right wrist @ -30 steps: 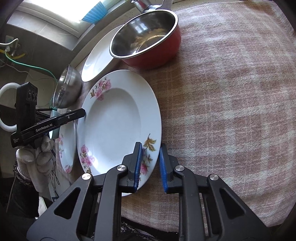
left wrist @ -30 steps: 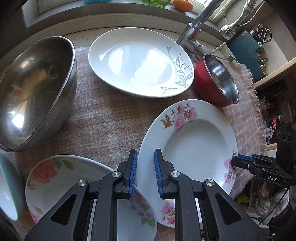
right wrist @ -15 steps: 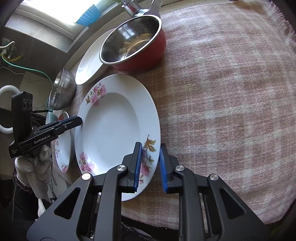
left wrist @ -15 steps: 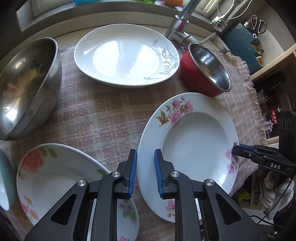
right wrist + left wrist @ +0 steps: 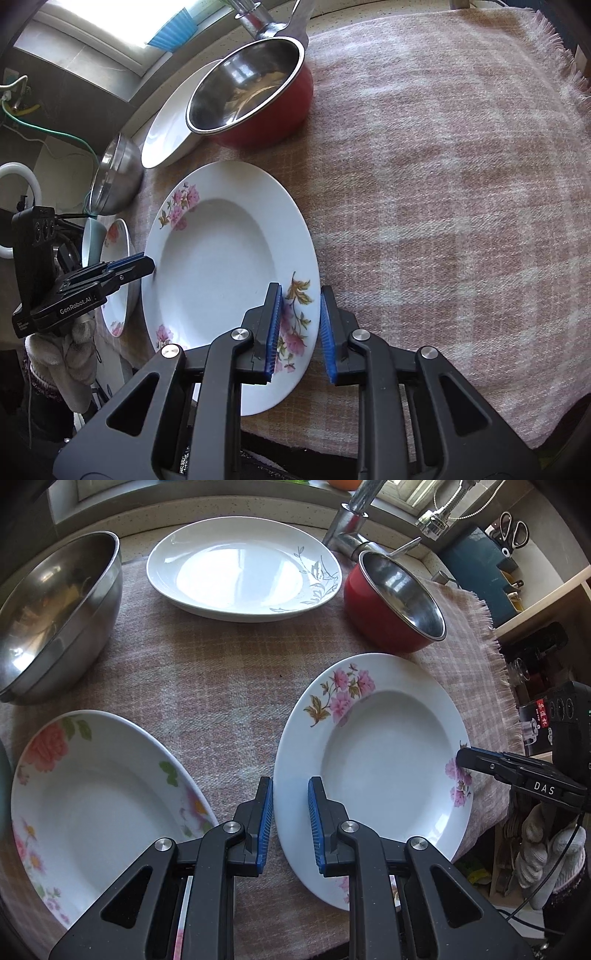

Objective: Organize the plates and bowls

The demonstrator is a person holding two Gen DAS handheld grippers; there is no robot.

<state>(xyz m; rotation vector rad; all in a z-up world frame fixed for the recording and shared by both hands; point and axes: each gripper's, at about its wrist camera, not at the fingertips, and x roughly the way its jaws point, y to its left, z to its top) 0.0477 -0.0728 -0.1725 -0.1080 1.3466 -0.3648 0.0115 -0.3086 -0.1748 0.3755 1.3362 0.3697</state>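
Observation:
A white deep plate with pink flowers (image 5: 384,760) (image 5: 221,258) lies on the plaid cloth. My left gripper (image 5: 290,819) is open, its jaws straddling the plate's left rim. My right gripper (image 5: 299,328) is open, its jaws straddling the plate's opposite rim. A second floral plate (image 5: 92,797) (image 5: 118,266) lies to the left. A white plate with a grey leaf pattern (image 5: 240,568) (image 5: 166,129) lies at the back. A red bowl (image 5: 391,605) (image 5: 255,92) and a large steel bowl (image 5: 51,609) (image 5: 114,177) stand on the cloth.
The plaid cloth (image 5: 443,184) covers the counter, with a wide bare stretch right of the plate. A tap (image 5: 354,513) stands behind the red bowl. A teal bowl (image 5: 90,236) sits beside the second floral plate. Shelves with clutter (image 5: 517,554) are beyond the cloth's fringe.
Both grippers have moved in along the pink-flowered plate's rims. The left view has shifted back and right. The right gripper has opened a little wider around the rim.

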